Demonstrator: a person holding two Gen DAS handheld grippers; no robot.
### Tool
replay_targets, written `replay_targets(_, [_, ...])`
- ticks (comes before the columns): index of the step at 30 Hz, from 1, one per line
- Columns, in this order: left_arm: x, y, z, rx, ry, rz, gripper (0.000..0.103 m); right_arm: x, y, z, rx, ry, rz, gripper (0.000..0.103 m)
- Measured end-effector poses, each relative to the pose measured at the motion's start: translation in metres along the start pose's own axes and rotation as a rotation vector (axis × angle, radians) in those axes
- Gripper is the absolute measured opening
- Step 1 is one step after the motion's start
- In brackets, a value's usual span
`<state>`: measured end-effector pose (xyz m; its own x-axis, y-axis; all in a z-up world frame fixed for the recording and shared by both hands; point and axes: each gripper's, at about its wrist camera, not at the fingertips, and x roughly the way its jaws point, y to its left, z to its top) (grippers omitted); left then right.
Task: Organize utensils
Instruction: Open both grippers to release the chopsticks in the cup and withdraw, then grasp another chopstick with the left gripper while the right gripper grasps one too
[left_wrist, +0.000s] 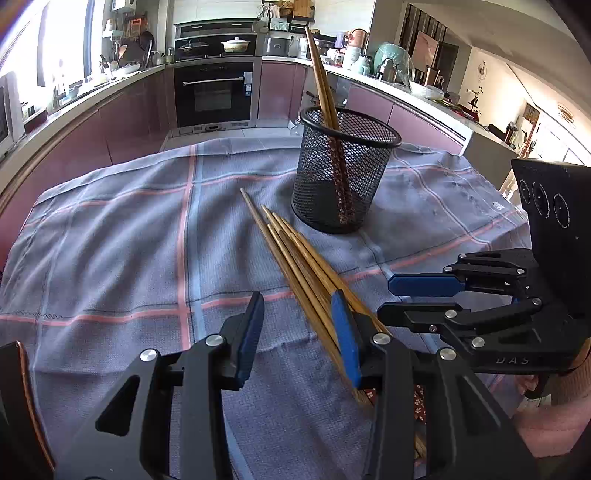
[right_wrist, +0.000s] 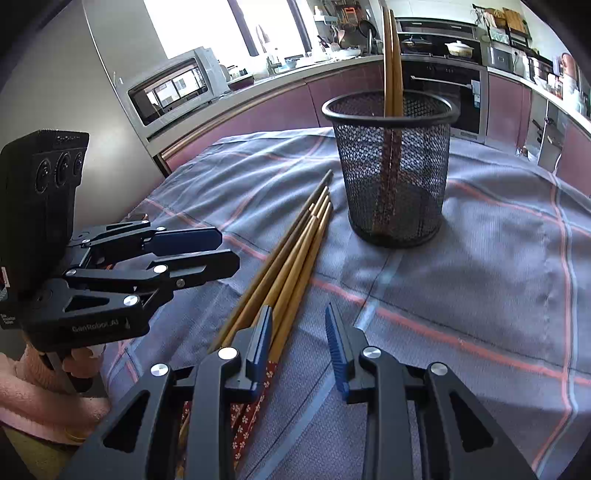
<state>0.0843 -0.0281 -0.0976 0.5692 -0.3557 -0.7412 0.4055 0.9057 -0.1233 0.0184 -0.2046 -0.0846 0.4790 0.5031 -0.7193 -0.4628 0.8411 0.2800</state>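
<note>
I get bright daylight from the kitchen windows (right_wrist: 207, 22), blown out to white glare. Fisheye bending curves the countertops (left_wrist: 74, 99) and darkens the corners. Shadows on the tablecloth (left_wrist: 110, 251) stay soft; focus is sharp.

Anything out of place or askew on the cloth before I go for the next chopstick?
Nothing is spilled or damaged. The mesh holder stands upright with two chopsticks leaning inside it. The loose chopsticks lie in a slightly fanned bundle beside it, tips uneven. Both grippers, left and right, are open.
</note>
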Motion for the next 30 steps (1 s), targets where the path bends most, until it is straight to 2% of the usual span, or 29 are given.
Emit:
replay_targets(7, [0.006,-0.008,-0.008,0.014,0.024,-0.017,0.038,0.001,-0.001,-0.003,0.004,0.011,-0.005,0.023])
replay_targets(13, [0.014,-0.016,-0.011,0.044,0.048,-0.033,0.039,0.004,0.001,-0.002,0.002,0.014,-0.009,0.023])
replay_targets(23, [0.022,-0.008,-0.011,0.023,0.067,-0.023,0.042,0.008,0.004,0.002,-0.018,0.022,-0.051,0.022])
replay_targets(25, [0.024,-0.005,-0.013,0.011,0.074,-0.033,0.042,0.009,0.005,0.002,-0.024,0.025,-0.066,0.019])
replay_targets(30, [0.025,0.000,-0.014,0.010,0.081,-0.035,0.036,0.009,0.004,0.002,-0.025,0.027,-0.072,0.017])
